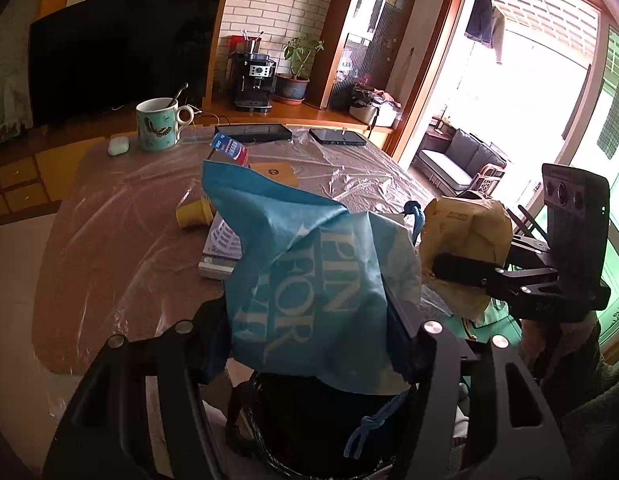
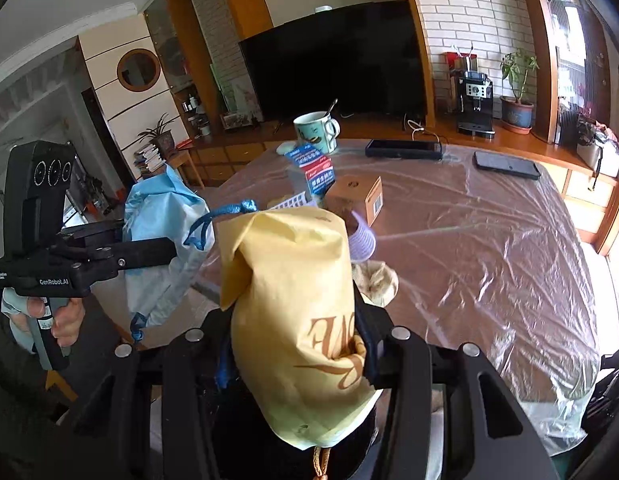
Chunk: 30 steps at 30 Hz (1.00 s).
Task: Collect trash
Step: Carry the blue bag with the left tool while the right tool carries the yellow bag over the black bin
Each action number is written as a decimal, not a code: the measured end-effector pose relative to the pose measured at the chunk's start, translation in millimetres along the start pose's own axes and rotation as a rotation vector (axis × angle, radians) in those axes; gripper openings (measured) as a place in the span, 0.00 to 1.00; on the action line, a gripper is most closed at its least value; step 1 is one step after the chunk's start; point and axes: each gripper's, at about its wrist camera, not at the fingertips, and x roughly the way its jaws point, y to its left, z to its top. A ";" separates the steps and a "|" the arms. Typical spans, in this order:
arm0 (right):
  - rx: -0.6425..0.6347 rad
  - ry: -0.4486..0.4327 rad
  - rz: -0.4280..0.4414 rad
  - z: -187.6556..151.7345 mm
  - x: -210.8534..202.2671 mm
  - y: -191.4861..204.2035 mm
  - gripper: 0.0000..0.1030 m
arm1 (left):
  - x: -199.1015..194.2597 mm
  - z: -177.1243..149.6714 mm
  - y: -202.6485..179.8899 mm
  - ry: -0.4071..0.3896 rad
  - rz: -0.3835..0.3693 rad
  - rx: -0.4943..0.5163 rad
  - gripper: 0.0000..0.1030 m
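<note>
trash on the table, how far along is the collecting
Midway, it seems. In hand: the left hand-held gripper grips a blue paper bag and the right hand-held gripper a yellow paper bag. Still on the table: a medicine box, a cardboard box and a yellow cup.

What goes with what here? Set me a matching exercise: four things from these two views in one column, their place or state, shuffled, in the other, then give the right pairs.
Things
1. blue bag
2. yellow bag
3. mug
4. coffee machine

Place or state
A. stands on the wooden sideboard beside a potted plant
B. clamped in the right gripper
C. on the far part of the table, a spoon standing in it
D. clamped in the left gripper

Pairs: 1-D, 2-B, 3-C, 4-A
</note>
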 end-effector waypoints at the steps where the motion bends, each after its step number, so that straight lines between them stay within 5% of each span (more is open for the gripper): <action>1: 0.000 0.006 0.000 -2.2 0.2 -0.5 0.45 | 0.3 -3.8 -0.9 0.007 0.001 0.005 0.61; 30: 0.036 0.242 0.009 -81.3 43.5 7.7 0.45 | 58.1 -84.2 -16.6 0.233 0.041 0.124 0.61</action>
